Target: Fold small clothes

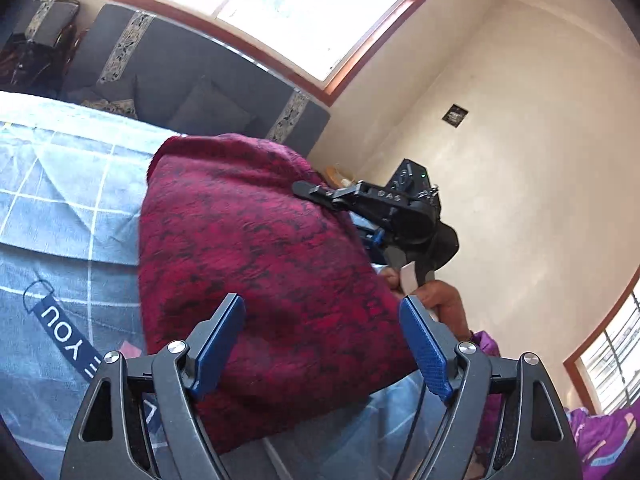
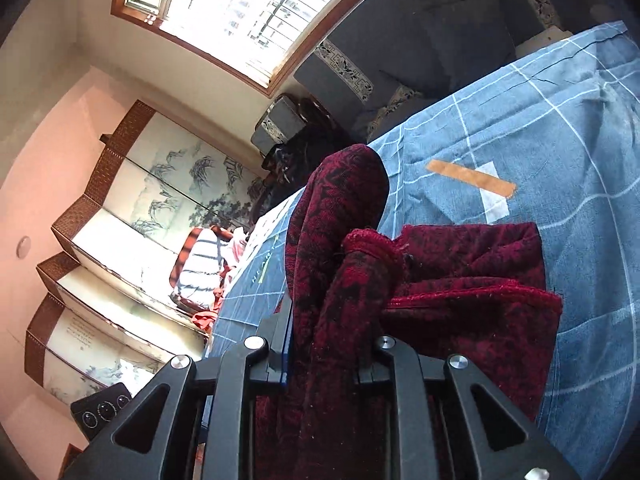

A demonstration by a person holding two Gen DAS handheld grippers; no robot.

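Cloth (image 2: 472, 280), red w/ dark marks, is pinched by right gripper (image 2: 328, 344) & lifted off blue bed sheet (image 2: 520, 128) to fold over; left gripper (image 1: 322, 344) spread wide, holding nothing.

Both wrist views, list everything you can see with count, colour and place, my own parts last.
knit garment: one, dark red and black, on the bed
bedsheet: one, blue with white grid, under the garment
sofa: one, grey-blue, below the window
folding screen: one, painted panels, by the wall
purple clothes: some, beside the bed
hand: one, behind the garment
left tongs: open, over the garment
right tongs: shut on garment
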